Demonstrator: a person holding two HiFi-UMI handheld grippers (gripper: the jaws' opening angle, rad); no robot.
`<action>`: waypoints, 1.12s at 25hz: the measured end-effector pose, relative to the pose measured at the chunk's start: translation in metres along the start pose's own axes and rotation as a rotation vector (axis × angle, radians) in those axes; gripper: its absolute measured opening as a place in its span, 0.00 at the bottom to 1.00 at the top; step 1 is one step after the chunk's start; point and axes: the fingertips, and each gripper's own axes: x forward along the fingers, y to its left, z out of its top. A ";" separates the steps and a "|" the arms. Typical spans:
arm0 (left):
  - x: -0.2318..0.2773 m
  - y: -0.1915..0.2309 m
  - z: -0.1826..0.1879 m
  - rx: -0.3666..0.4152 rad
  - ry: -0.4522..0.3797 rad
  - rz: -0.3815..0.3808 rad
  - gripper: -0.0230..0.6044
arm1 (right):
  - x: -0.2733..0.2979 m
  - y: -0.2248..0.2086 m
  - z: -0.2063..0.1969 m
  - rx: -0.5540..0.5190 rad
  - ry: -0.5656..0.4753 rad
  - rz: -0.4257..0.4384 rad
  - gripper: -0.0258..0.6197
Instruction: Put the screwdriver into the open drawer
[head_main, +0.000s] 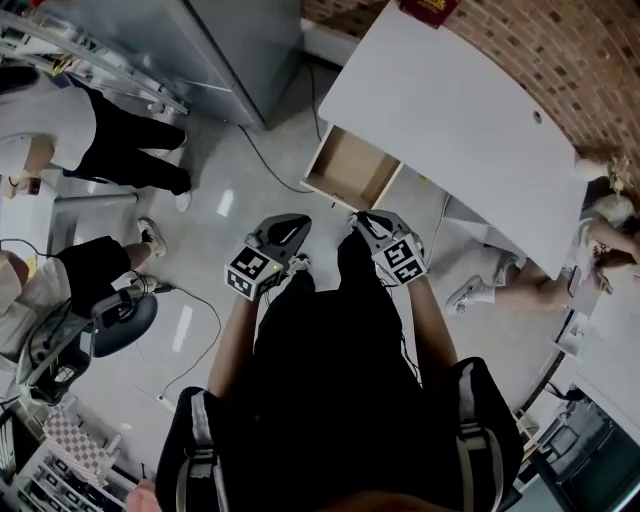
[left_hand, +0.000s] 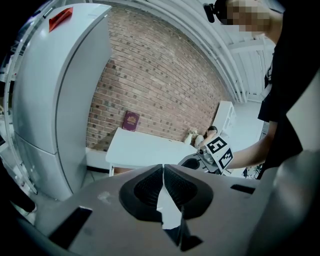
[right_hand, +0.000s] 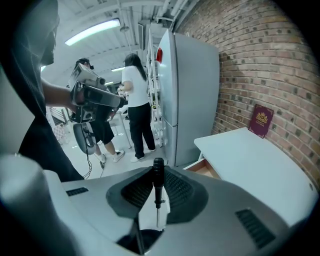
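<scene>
A screwdriver (right_hand: 158, 186) with a black handle and a thin metal shaft stands upright between the pads of my right gripper (right_hand: 158, 167), which is shut on it. In the head view the right gripper (head_main: 365, 222) hovers just short of the open wooden drawer (head_main: 352, 165), which looks empty; the screwdriver does not show there. That drawer (right_hand: 205, 169) sticks out from under the white desk (head_main: 450, 110). My left gripper (head_main: 295, 228) is held beside the right one, its jaws (left_hand: 163, 170) shut with nothing between them.
A dark red book (head_main: 428, 10) lies at the desk's far end by the brick wall. A grey fridge (head_main: 200, 40) stands left of the drawer. People stand at the left (head_main: 110, 140), another sits at the right (head_main: 600, 245). Cables run over the floor.
</scene>
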 end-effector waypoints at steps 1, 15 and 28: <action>0.003 0.002 -0.001 -0.004 0.005 0.003 0.07 | 0.004 -0.004 -0.002 0.000 0.008 0.009 0.23; 0.035 0.023 -0.029 -0.097 0.087 0.061 0.07 | 0.065 -0.055 -0.053 0.002 0.109 0.077 0.23; 0.043 0.045 -0.059 -0.192 0.108 0.142 0.07 | 0.132 -0.074 -0.102 -0.047 0.195 0.170 0.23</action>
